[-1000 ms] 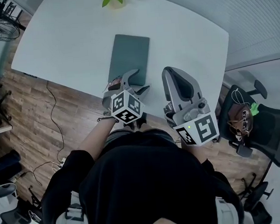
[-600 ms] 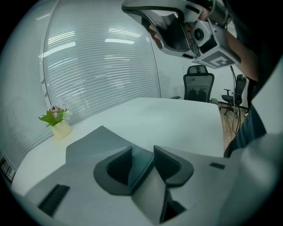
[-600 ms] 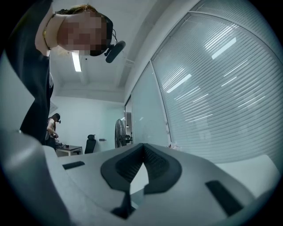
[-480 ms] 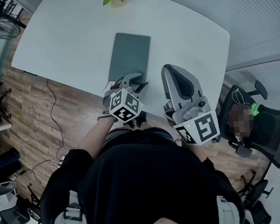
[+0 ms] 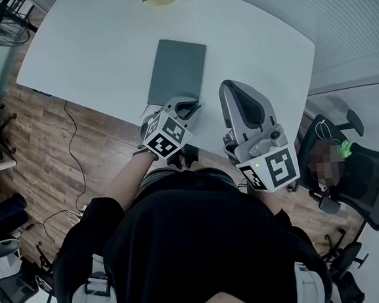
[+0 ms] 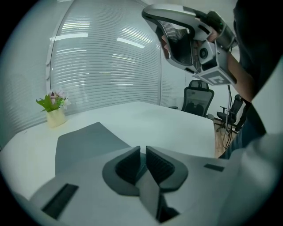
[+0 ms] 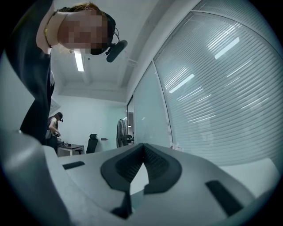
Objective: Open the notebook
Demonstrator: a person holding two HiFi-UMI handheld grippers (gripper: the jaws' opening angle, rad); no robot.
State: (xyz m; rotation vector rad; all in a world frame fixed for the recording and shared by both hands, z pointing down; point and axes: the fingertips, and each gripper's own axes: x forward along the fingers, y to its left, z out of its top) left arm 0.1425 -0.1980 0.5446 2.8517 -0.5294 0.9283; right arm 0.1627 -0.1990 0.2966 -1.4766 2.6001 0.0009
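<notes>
head view: from high, looks steeply down at desk [image 5: 88,51] | left gripper view: low and near, looks along desk to plant [image 6: 52,103] | right gripper view: tips up to blinds [image 7: 221,88] | shared: head and left both see notebook [image 5: 177,69]

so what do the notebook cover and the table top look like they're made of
Notebook: plain grey-green cover, matte with no glare, likely card or a soft synthetic; the look leaves it open. Table: smooth white top with a faint sheen and no grain, probably laminate.
</notes>
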